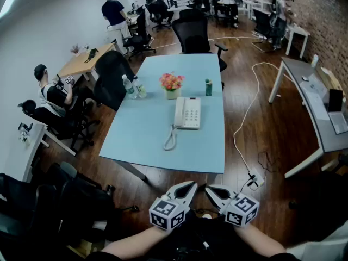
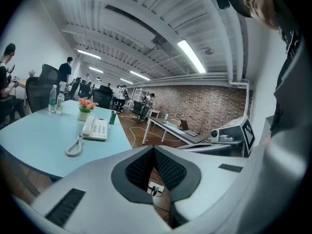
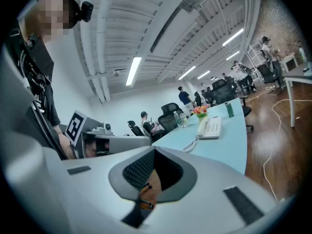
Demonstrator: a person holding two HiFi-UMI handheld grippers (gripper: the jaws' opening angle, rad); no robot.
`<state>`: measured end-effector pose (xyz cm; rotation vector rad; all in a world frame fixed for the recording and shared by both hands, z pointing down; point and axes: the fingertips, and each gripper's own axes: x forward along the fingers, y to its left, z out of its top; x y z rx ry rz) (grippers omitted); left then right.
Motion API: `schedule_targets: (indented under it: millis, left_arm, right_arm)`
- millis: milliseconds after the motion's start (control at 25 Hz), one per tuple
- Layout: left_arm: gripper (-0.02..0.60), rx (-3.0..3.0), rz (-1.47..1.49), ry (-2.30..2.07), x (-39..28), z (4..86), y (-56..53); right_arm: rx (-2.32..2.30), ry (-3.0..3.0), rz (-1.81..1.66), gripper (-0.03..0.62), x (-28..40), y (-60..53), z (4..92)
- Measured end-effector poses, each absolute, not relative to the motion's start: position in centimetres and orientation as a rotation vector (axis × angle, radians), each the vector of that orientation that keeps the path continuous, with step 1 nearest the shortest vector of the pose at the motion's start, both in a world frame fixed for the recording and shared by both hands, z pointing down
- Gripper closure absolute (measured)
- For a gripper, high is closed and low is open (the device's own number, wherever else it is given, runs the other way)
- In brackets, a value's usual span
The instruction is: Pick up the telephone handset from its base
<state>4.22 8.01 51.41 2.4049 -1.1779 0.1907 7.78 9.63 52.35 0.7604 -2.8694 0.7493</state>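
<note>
The white telephone [image 1: 186, 113] lies on the light blue table [image 1: 141, 140], its handset [image 1: 179, 112] resting on the left side of the base and a coiled cord [image 1: 170, 138] trailing toward me. Both grippers hover side by side short of the table's near edge, well away from the phone. My left gripper [image 1: 189, 186] is shut with nothing in it, and my right gripper [image 1: 210, 188] is shut and empty too. In the left gripper view the phone [image 2: 95, 128] sits beyond the closed left gripper [image 2: 153, 147]. The right gripper view shows the phone [image 3: 209, 127] past the closed right gripper [image 3: 154, 150].
A flower pot [image 1: 171, 85], two water bottles [image 1: 133, 86] and a small green bottle [image 1: 208, 87] stand behind the phone. Black office chairs [image 1: 111, 78] ring the table. A white cable and power strip [image 1: 255, 179] lie on the floor at right, near a grey desk [image 1: 315, 107]. People sit and stand farther back.
</note>
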Motion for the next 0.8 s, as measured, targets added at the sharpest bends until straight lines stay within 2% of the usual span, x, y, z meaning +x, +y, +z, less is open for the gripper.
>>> schedule_targets:
  millis: [320, 800]
  left_arm:
    - [0.58, 2.376, 0.175, -1.202, 1.5, 52.0, 4.8]
    - [0.58, 2.371, 0.152, -1.211, -5.5, 50.9, -6.4]
  right_arm:
    - [0.772, -2.861, 0.737, 0.576, 5.6, 6.4, 52.2]
    - [0.895, -2.83, 0.733, 0.576, 0.8, -3.6, 51.6]
